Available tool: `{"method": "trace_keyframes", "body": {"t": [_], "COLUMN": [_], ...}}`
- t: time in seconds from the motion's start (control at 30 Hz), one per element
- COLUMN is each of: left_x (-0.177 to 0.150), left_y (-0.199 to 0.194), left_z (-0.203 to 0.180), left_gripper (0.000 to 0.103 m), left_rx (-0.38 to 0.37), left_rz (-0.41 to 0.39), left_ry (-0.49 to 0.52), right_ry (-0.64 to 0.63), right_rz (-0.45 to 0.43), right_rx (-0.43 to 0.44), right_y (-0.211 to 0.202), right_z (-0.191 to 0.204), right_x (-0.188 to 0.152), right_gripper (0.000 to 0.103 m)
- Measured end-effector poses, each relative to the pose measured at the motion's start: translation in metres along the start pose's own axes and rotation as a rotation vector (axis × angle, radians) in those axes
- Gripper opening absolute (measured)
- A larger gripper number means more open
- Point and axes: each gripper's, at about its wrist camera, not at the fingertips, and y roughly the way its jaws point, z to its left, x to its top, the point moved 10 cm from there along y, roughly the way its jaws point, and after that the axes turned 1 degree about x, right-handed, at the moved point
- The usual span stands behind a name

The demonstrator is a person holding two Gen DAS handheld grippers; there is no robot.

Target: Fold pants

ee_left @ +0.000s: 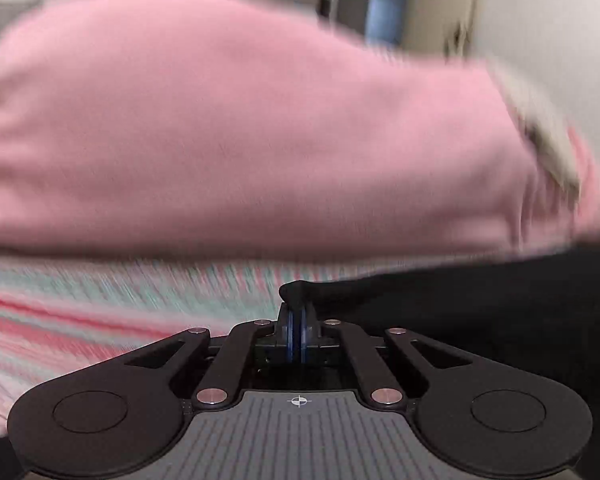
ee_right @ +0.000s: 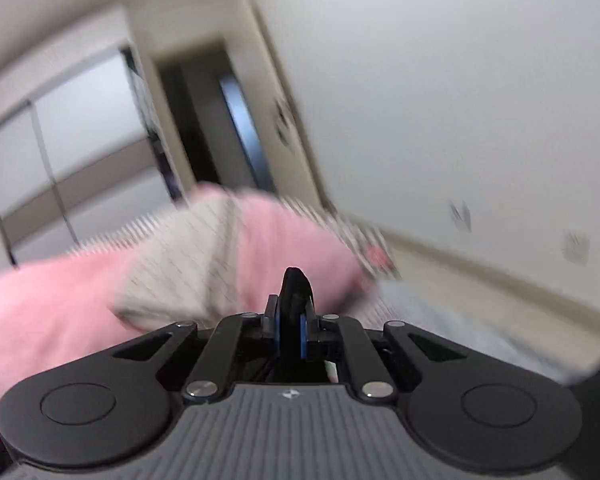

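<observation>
Both views are motion-blurred. The left tongs point(ee_left: 298, 312) pinch black pants point(ee_left: 480, 304), which trail off right, cut off. The right tongs point(ee_right: 294, 300) clamp a black fold point(ee_right: 296, 280). A pink pillow point(ee_left: 240, 120) bulks beyond them.

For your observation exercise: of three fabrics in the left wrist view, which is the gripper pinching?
The black cloth, nipped in the left gripper; the pink cushion and striped sheet lie free.

Both wrist cameras are sitting just behind their jaws, looking forward along them: the left facing downward, the right nearly level and rolled. Both are catching the pink cushion point(ee_left: 240, 120) close ahead.
</observation>
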Motion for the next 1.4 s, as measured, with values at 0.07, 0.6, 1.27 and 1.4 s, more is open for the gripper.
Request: {"method": "trace_keyframes", "body": {"t": [0.07, 0.6, 1.27, 1.4], "left_x": [-0.017, -0.082, -0.176, -0.154], "left_y": [0.023, -0.207, -0.208, -0.235], "left_z": [0.000, 0.160, 0.265, 0.285], "left_gripper": [0.014, 0.094, 0.014, 0.014], "left_rx": [-0.001, 0.246, 0.474, 0.447], "left_rz": [0.071, -0.032, 0.000, -0.086], "left_ry": [-0.007, -0.453, -0.790, -0.755], "right_ry": [0.019, 0.101, 0.193, 0.157], "right_rz": [0.193, 0.297, 0.302, 0.345], "right_rx": [-0.109, -0.254, -0.274, -0.248], "right_y": [0.025, 0.053, 0.059, 0.048], "right_z": [-0.040, -0.076, -0.075, -0.062], "right_x": [-0.046, -0.077, -0.091, -0.095], "right_gripper": [0.021, 0.021, 0.021, 0.021]}}
